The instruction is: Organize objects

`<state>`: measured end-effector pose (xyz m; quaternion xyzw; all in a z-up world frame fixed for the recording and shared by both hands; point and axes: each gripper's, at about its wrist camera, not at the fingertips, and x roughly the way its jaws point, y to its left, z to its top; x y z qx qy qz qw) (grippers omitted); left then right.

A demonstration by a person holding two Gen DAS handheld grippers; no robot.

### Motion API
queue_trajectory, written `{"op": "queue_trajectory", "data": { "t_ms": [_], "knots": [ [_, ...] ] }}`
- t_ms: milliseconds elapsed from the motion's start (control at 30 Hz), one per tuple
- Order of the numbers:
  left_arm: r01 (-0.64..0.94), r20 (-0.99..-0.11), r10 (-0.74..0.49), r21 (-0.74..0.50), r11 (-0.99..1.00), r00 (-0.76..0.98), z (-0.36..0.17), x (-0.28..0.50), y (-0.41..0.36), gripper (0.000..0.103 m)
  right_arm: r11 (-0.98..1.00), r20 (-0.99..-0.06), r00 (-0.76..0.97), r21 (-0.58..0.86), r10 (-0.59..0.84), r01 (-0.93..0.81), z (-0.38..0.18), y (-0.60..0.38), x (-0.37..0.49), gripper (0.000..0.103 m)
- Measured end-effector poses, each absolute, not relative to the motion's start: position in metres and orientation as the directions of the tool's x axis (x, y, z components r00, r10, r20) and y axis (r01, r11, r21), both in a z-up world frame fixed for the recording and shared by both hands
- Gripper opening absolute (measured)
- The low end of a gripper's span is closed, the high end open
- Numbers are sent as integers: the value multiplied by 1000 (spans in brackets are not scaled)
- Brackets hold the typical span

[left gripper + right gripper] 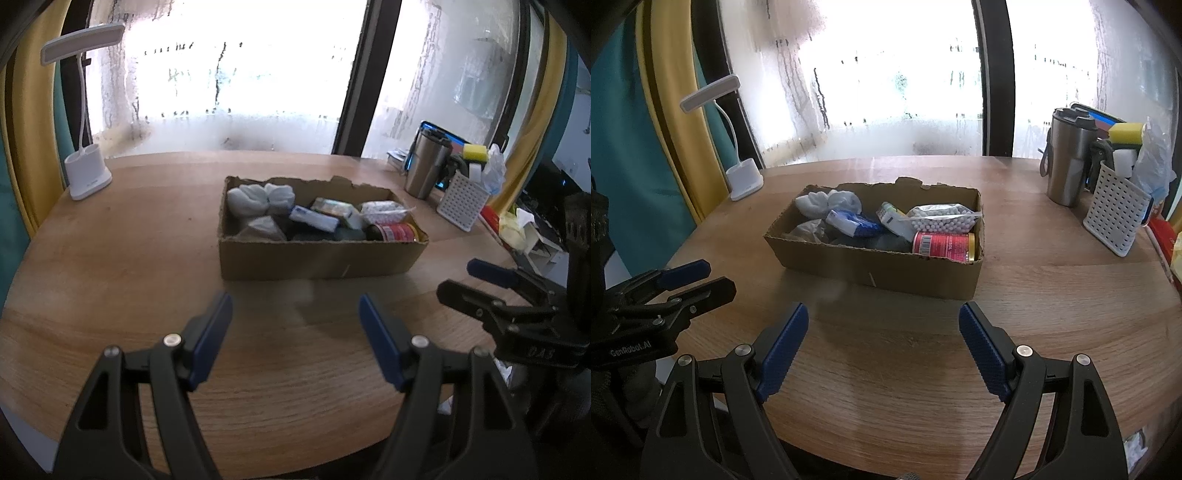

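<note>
Left wrist view: left gripper (pixel 295 314) hovering over the worktop (pixel 110 277), jaws wide, holding nothing. Box (pixel 317 258) sitting ahead, holding socks (pixel 258 197), can (pixel 397 232), packets. Lamp (pixel 86 173) standing left.

Right wrist view: right gripper (pixel 884 325) hovering, jaws wide, empty. Box contents possibly already gathered, or awaiting sorting. Tumbler (pixel 1067 158) and basket (pixel 1115 214) standing well clear.

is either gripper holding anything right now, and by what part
Nothing is held. The left gripper and right gripper both hang open over the table, short of the cardboard box.
</note>
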<state>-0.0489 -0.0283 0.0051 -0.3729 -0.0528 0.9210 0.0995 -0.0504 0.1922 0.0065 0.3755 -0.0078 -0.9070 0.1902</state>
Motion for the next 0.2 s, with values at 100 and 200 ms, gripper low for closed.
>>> {"op": "queue_trajectory", "data": {
  "t_ms": [100, 200],
  "knots": [
    [-144, -681, 221, -168, -975, -699, 4, -53, -26, 72, -927, -682, -641, 159, -353, 341, 6, 192, -53, 86],
    [-138, -693, 214, -164, -977, -688, 0, -59, -24, 72, -926, -686, -635, 166, -355, 338, 3, 194, -59, 86]
  ]
}}
